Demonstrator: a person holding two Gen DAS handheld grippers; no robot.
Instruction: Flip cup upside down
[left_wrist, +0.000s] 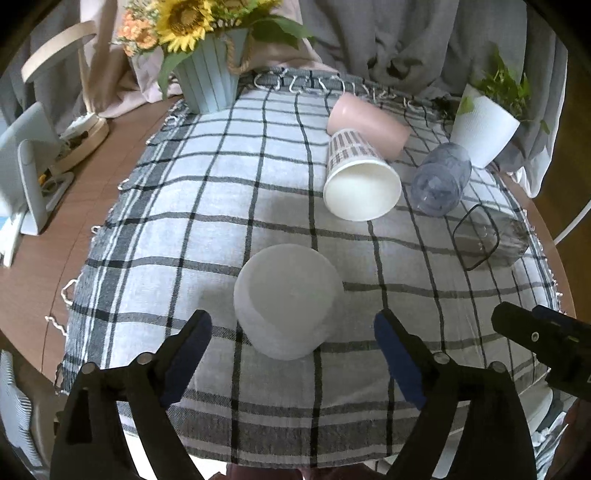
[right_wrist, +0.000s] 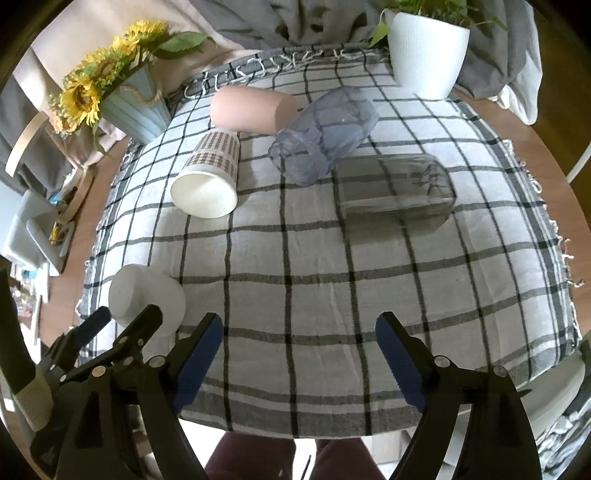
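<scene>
Already inverted, the frosted white cup (left_wrist: 286, 301) is seen base-up on the plaid cloth (left_wrist: 184, 206), between the spread left gripper (left_wrist: 293, 326). Right gripper (right_wrist: 299, 328) is held spread, empty. Risk (judged): toppling cups lying at one o'clock, paper cup (left_wrist: 360, 184) nearest.

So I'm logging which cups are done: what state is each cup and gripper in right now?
white cup: upside down, base up, on the checked cloth
paper cup: on its side
pink cup: on its side
bluish clear cup: on its side
square clear cup: on its side
left gripper: open, just short of the white cup
right gripper: open, empty
</scene>
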